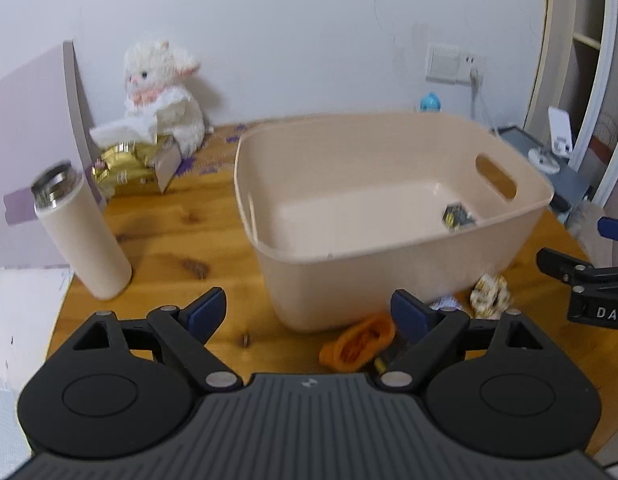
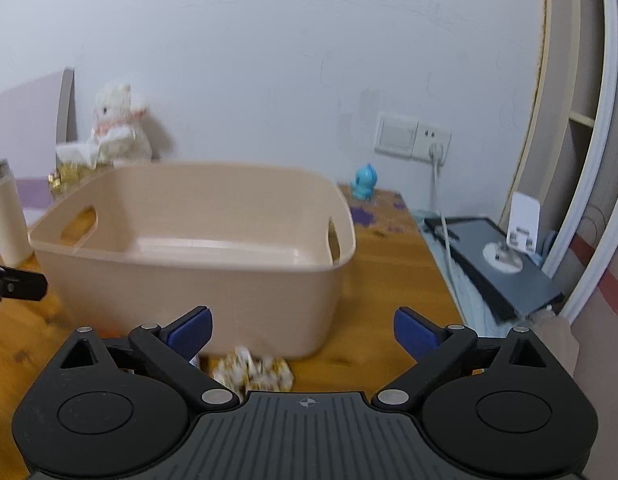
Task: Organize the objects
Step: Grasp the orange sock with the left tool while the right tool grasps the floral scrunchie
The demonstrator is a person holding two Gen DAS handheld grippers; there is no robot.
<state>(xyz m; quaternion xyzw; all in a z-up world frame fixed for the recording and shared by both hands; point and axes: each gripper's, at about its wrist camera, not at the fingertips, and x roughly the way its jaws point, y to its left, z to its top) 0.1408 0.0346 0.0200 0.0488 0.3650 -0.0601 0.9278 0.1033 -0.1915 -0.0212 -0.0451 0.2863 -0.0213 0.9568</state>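
Note:
A beige plastic bin (image 1: 389, 256) (image 2: 189, 272) stands on the wooden table (image 1: 181, 240). A small dark packet (image 1: 457, 216) lies inside it at the right. In front of the bin lie an orange wrapper (image 1: 361, 344) and a crumpled white-and-gold wrapper (image 1: 491, 296) (image 2: 253, 372). My left gripper (image 1: 309, 312) is open, low over the table before the bin, the orange wrapper just inside its right finger. My right gripper (image 2: 303, 330) is open too, with the crumpled wrapper below and between its fingers; it shows in the left wrist view as a black arm (image 1: 585, 284).
A cream bottle (image 1: 81, 232) (image 2: 5, 216) stands left of the bin. A white plush toy (image 1: 161, 96), a tissue pack and gold packaging (image 1: 125, 168) sit at the back left. A blue figurine (image 2: 363, 186) stands behind the bin. A dark tray (image 2: 505, 264) lies off the table's right edge.

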